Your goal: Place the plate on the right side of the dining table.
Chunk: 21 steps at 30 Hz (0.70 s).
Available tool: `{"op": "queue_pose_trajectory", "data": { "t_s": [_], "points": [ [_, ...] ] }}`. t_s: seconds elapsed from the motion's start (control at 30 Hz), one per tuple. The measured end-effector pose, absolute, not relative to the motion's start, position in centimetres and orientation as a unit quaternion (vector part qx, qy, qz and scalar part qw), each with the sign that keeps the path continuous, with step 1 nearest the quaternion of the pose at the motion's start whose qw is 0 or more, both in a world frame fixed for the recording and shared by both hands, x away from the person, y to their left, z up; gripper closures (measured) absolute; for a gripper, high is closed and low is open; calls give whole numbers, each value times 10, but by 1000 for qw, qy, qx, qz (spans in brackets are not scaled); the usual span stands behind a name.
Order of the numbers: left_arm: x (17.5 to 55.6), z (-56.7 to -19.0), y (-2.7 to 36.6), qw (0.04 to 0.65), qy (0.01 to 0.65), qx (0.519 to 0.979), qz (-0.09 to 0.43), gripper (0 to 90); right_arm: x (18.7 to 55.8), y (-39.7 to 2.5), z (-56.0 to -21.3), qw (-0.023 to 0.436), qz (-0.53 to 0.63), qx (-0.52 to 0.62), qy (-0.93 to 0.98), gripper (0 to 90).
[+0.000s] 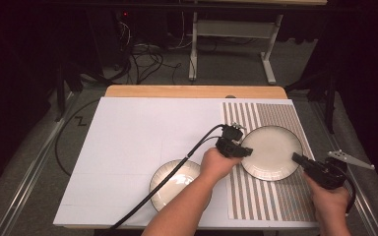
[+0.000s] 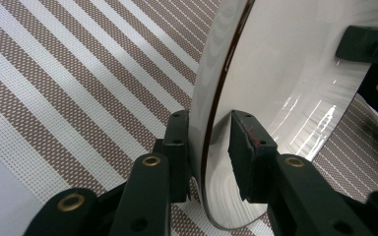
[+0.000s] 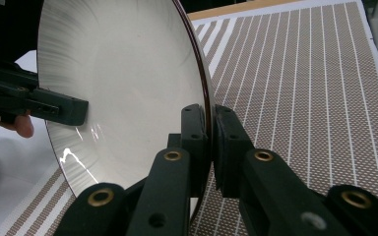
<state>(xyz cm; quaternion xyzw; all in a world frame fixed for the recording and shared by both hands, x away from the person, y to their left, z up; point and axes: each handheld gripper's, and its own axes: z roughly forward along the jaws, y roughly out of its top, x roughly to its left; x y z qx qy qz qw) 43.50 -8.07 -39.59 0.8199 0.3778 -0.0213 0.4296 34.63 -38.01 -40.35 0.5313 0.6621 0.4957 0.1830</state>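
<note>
Gripping one plate point(image 1: 271, 151) from both sides, the two tools share the load: the left hand-held gripper point(image 1: 240, 150) pinches the rim nearest the second plate point(image 1: 170, 183), and the right hand-held gripper point(image 1: 299, 159) clamps the opposite rim. In the left gripper view the jaws sit either side of the rim with a slight gap at one pad, so its bite looks looser than the right one's, which is closed tight on the edge. The held plate is over the striped mat point(image 1: 275, 123), beside the second plate, which rests on the white surface point(image 1: 128, 142). Judging by this, the grasp is made, and the carry and set-down remain. Whether the held plate is lifted or touching the mat cannot be told. A forearm covers part of the second plate.
</note>
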Motion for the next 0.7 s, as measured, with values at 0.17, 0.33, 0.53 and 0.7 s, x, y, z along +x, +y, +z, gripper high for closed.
{"op": "queue_pose_trajectory", "data": {
  "t_s": [0.17,0.33,0.53,0.7],
  "points": [
    [435,-395,-81,434,386,814,-3,658,347,-381,-405,183,499,531,660,872],
    [429,-384,-73,445,379,811,22,542,349,-379,-405,188,496,534,659,870],
    [416,-376,-47,467,368,803,33,454,351,-376,-403,193,488,536,661,867],
    [398,-371,-18,479,358,800,37,420,356,-375,-403,192,475,543,665,858]
  ]
}}
